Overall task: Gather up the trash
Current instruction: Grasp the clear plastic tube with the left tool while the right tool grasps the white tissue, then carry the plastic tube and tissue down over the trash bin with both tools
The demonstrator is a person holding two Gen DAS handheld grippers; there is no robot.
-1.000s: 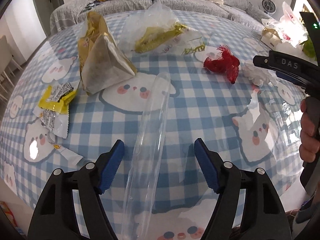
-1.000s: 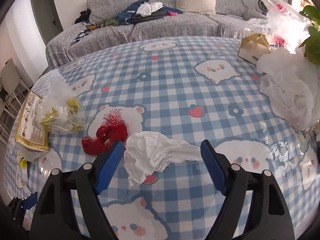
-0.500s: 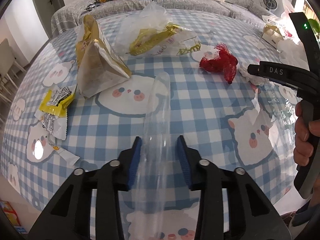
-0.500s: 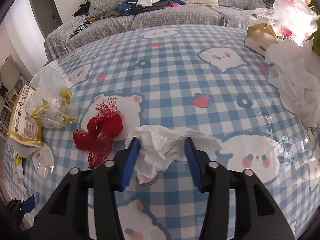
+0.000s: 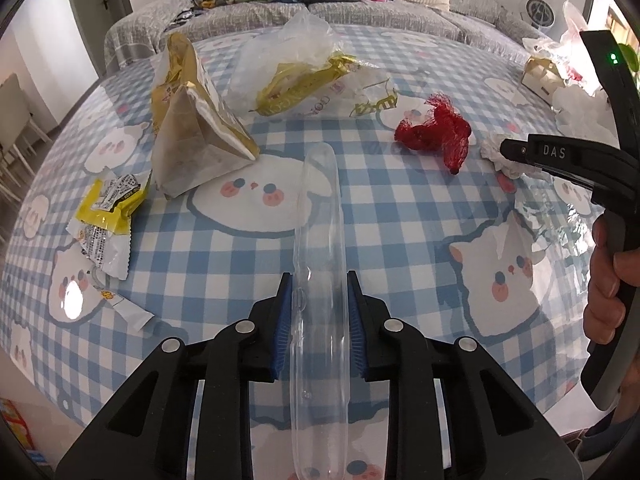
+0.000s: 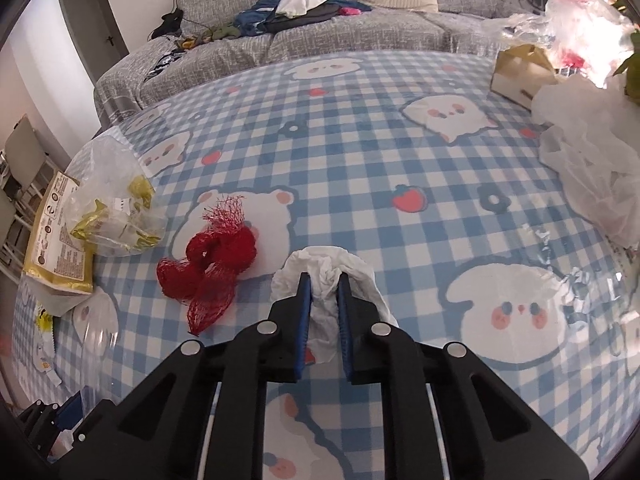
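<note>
Two grabs at once on the checked tablecloth (image 5: 400, 216): the thin clear plastic tray (image 5: 320, 248) could buckle or slide free as it lifts — only its near end is pinched. The left gripper (image 5: 316, 312) has just closed onto it, tray running toward 12 o'clock. The right gripper (image 6: 323, 312), just closed, clamps the crumpled white tissue (image 6: 326, 276), apparently firmly; red netting (image 6: 212, 264) lies at its 10 o'clock.
</note>
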